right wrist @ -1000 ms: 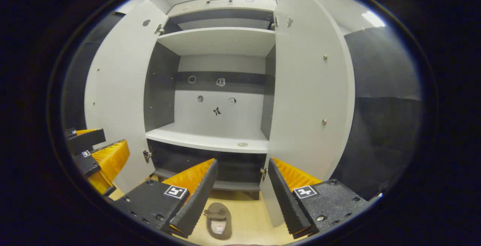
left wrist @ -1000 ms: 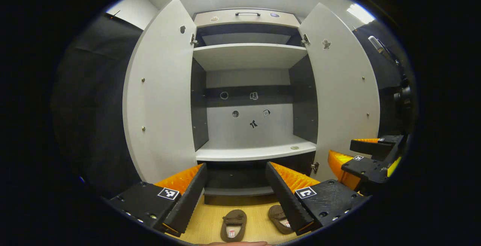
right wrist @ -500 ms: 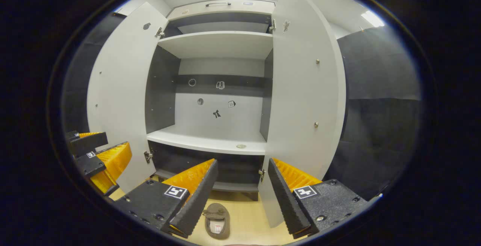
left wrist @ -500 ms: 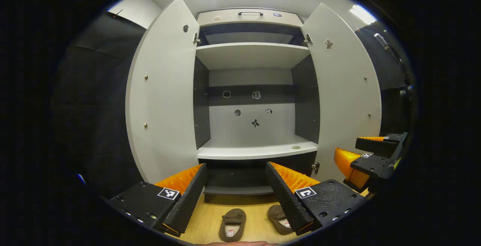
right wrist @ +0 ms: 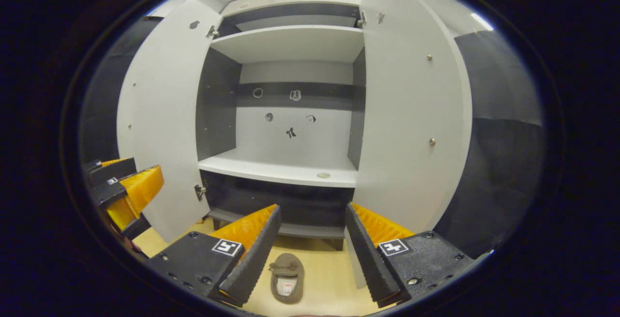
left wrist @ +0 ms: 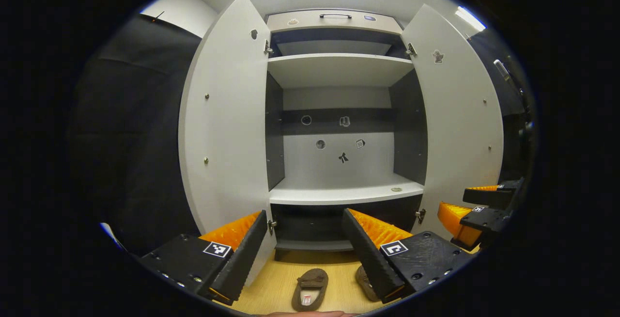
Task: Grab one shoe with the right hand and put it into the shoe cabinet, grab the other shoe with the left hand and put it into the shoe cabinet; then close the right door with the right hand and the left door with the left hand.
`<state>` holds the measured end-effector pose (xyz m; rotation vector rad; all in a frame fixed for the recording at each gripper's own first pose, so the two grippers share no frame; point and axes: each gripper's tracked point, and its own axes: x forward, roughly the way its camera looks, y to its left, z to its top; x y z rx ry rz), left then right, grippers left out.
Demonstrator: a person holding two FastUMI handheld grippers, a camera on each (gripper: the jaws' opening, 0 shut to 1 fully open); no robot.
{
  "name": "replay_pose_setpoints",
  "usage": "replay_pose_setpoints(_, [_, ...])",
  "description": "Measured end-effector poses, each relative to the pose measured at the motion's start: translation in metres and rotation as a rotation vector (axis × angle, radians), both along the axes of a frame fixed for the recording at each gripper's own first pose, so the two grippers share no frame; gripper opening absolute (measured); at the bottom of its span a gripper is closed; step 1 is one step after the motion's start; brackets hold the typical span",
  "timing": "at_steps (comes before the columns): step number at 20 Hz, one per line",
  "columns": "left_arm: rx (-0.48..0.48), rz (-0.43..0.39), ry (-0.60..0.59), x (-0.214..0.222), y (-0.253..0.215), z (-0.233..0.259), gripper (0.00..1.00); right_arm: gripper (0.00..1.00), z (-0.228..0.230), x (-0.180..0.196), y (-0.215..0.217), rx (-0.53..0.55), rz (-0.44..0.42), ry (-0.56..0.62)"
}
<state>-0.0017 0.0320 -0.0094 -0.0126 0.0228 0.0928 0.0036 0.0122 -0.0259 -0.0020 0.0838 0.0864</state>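
On the pale wooden floor in front of the tall white two-door shoe cabinet [left wrist: 339, 113], two brown soft slip-on shoes lie side by side, toes toward the cabinet's base. In the left gripper view, the nearer brown shoe [left wrist: 310, 289] sits between the left claw's fingers; the second brown shoe [left wrist: 364, 282] is partly hidden behind that claw's right finger. In the right gripper view one brown shoe [right wrist: 287, 284] lies on the floor between the right claw's fingers; I cannot tell which of the pair it is.

Left claw [left wrist: 304, 249]: jaws spread wide, holding nothing, held above the floor. Right claw [right wrist: 312, 246]: also wide apart, empty. Each claw also appears at the edge of the other's view.

Cabinet state: left door [left wrist: 225, 118] and right door [left wrist: 457, 118] both swung fully outward. The white middle shelf [left wrist: 344, 193] is bare apart from a small round disc near its front right corner. The upper shelf is bare too. The low dark compartment beneath shows no shoes.

Progress, as I judge it: nothing completed. Neither shoe is gripped, neither is stowed, both doors are still to close. The step in hand looks like the right claw's approach to its shoe. Left to do: lower and grip, place in the cabinet, repeat with the left, then shut the right door, then the left.
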Motion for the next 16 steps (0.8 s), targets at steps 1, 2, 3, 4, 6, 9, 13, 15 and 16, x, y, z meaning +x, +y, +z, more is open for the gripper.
replay_pose_setpoints(1, [0.005,0.004,0.006,-0.002,0.002,-0.002,0.96,0.88,-0.006,0.002,0.004,-0.004,0.009,0.011])
replay_pose_setpoints(2, [0.012,0.01,0.012,-0.004,0.004,-0.003,0.96,0.88,-0.015,0.005,0.007,-0.011,0.016,0.025])
replay_pose_setpoints(3, [0.017,0.014,0.019,-0.007,0.005,-0.006,0.96,0.88,-0.024,0.007,0.01,-0.016,0.026,0.042])
replay_pose_setpoints(4, [0.023,0.02,0.028,-0.01,0.007,-0.008,0.96,0.88,-0.036,0.01,0.015,-0.02,0.038,0.063])
replay_pose_setpoints(6, [0.031,0.03,0.053,-0.017,0.01,-0.013,0.96,0.89,-0.066,0.016,0.024,-0.037,0.059,0.117])
replay_pose_setpoints(9, [0.048,0.044,0.101,-0.029,0.015,-0.024,0.96,0.88,-0.118,0.02,0.038,-0.07,0.096,0.202])
replay_pose_setpoints(13, [0.105,0.074,0.182,-0.046,0.027,-0.043,0.96,0.88,-0.188,0.014,0.059,-0.099,0.152,0.323])
replay_pose_setpoints(15, [0.124,0.088,0.219,-0.054,0.032,-0.054,0.96,0.87,-0.221,0.013,0.068,-0.115,0.173,0.389])
replay_pose_setpoints(16, [0.127,0.092,0.235,-0.058,0.035,-0.059,0.96,0.87,-0.238,0.013,0.072,-0.128,0.18,0.421])
